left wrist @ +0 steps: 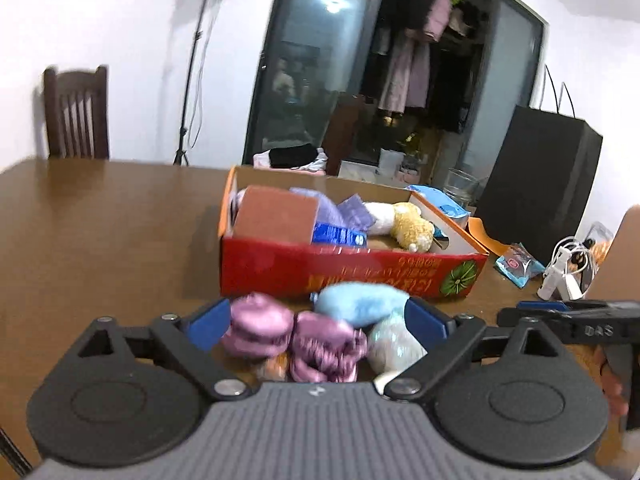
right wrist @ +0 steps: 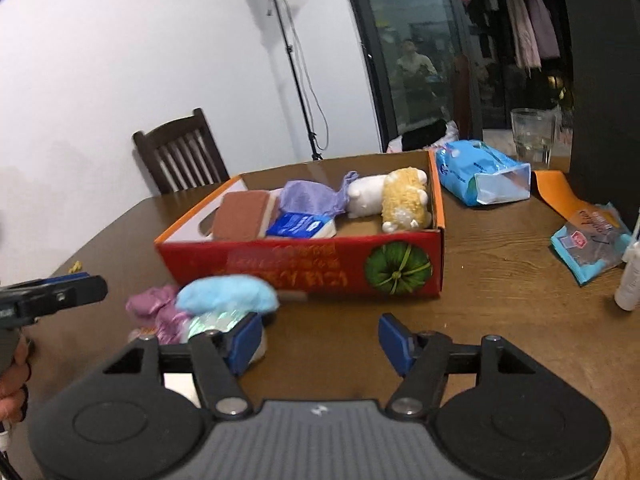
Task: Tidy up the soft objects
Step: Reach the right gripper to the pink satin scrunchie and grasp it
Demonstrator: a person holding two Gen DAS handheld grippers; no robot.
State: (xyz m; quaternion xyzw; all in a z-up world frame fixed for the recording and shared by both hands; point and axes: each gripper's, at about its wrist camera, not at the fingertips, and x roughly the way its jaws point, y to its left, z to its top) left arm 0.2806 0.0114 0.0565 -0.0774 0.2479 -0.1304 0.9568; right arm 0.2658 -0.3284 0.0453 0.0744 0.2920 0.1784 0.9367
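A red cardboard box (left wrist: 352, 272) (right wrist: 304, 264) stands on the brown table. It holds a brown sponge (left wrist: 276, 214) (right wrist: 244, 216), a purple cloth (right wrist: 308, 196), a blue packet (right wrist: 298, 224) and a yellow and white plush toy (left wrist: 412, 226) (right wrist: 400, 198). In front of the box lies a pile: a light blue soft item (left wrist: 360, 304) (right wrist: 228, 294), pink scrunchies (left wrist: 296, 336) (right wrist: 158, 306) and an iridescent pouch (left wrist: 394, 344) (right wrist: 212, 320). My left gripper (left wrist: 320, 326) is open around the pile, apart from it. My right gripper (right wrist: 320, 340) is open and empty, right of the pile.
A blue tissue pack (right wrist: 480, 176), a glass (right wrist: 532, 138), a snack packet (right wrist: 588, 244), an orange flap (right wrist: 556, 192) and a black bag (left wrist: 536, 180) are at the right. A chair (right wrist: 184, 158) and light stand (right wrist: 296, 64) are behind the table.
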